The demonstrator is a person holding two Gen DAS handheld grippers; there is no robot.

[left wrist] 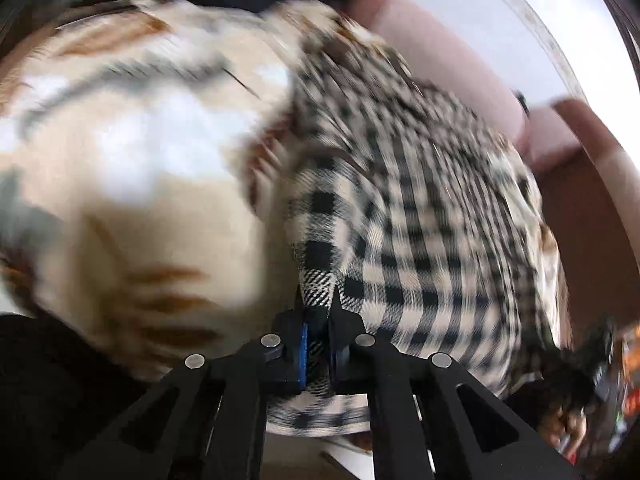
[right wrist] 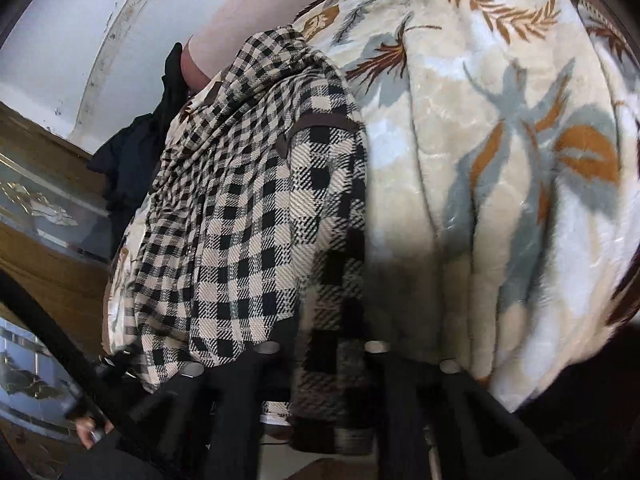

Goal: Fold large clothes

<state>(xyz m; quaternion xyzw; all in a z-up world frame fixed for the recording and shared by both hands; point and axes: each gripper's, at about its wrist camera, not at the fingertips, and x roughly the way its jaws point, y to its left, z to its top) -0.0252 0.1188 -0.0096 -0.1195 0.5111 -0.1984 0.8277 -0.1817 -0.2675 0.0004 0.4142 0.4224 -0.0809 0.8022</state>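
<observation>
A black-and-cream checked garment (left wrist: 404, 216) lies over a cream blanket with grey and brown leaves (left wrist: 132, 152). My left gripper (left wrist: 318, 312) is shut on an edge of the garment, which runs between the fingers; this view is motion-blurred. In the right wrist view the same checked garment (right wrist: 248, 216) hangs down over my right gripper (right wrist: 320, 356). The cloth covers the fingertips, so its jaws are hidden. The leaf blanket (right wrist: 500, 152) fills the right side there.
A pink wall (left wrist: 448, 60) and white ceiling are behind. A dark cloth (right wrist: 132, 160) lies at the left beside wooden furniture with glass panels (right wrist: 44, 208). A person's hand (right wrist: 90, 432) shows low left.
</observation>
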